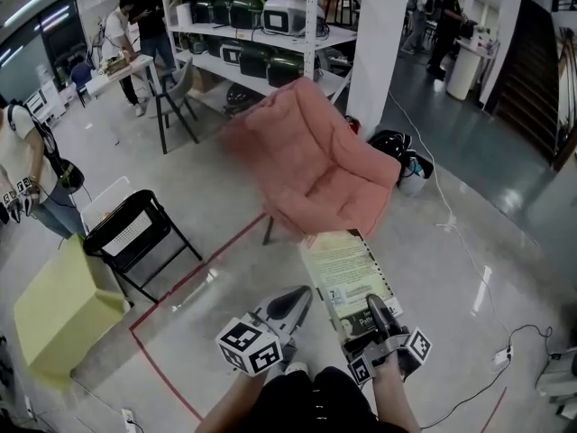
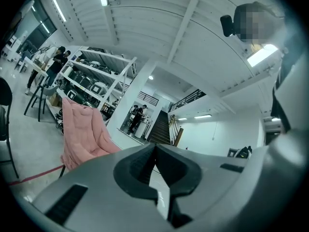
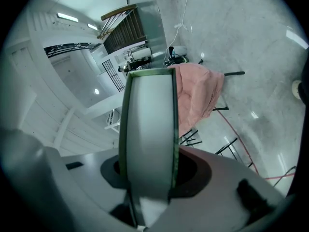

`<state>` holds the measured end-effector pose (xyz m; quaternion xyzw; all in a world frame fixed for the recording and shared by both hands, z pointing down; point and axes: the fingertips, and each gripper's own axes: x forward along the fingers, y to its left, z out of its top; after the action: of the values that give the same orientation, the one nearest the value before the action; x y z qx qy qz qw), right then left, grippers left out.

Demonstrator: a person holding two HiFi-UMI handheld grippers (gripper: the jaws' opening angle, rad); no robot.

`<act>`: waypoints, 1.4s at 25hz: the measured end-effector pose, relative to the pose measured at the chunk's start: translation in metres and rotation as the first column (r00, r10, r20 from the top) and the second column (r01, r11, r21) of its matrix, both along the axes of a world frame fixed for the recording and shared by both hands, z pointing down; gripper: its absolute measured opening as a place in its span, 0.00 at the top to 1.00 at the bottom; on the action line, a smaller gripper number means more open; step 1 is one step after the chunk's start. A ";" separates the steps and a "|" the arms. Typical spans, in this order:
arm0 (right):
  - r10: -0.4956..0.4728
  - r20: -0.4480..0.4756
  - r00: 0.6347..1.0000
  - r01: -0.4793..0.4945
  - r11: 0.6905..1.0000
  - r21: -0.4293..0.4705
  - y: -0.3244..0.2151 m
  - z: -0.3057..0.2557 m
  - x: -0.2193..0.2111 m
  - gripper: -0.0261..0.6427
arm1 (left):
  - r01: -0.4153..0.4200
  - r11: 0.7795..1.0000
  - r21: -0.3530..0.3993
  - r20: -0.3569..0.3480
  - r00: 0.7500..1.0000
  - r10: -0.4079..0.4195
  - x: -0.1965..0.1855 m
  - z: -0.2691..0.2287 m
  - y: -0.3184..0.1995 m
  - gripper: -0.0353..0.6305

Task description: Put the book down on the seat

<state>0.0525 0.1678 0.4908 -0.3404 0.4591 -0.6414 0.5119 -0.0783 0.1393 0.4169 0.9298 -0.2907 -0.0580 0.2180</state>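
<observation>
A person's right gripper [image 1: 380, 319] is clamped on the near end of a thick, pale green paperback book [image 1: 345, 271], its jaws spread wide by the book's thickness. The book is held out in the air, its far end near the front of a pink padded folding chair [image 1: 317, 165]. The left gripper [image 1: 290, 305] hangs beside it, jaws together and empty

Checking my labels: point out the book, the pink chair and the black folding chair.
book [image 1: 347, 273], head view, middle of its cover.
pink chair [image 1: 315, 165], head view, seat cushion.
black folding chair [image 1: 131, 231], head view, its seat.
</observation>
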 end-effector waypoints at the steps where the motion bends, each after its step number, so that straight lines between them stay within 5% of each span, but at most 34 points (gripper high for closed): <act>1: 0.000 -0.003 1.000 0.000 1.000 -0.004 -0.001 0.001 -0.001 0.72 | 0.000 1.000 -0.002 -0.002 1.000 0.000 -0.001 0.000 -0.001 0.93; 19: 0.003 -0.020 1.000 -0.004 1.000 -0.019 -0.046 0.002 -0.002 0.72 | 0.008 1.000 -0.022 0.002 1.000 -0.008 -0.010 0.005 -0.041 0.93; 35: -0.014 0.002 1.000 0.014 0.997 -0.077 -0.184 0.030 0.029 0.72 | 0.031 0.996 -0.078 0.030 0.999 -0.029 0.023 0.034 -0.187 0.93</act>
<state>0.0819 -0.0158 0.5210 -0.3562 0.4362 -0.6624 0.4941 -0.0556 -0.0478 0.4504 0.9168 -0.3098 -0.0364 0.2493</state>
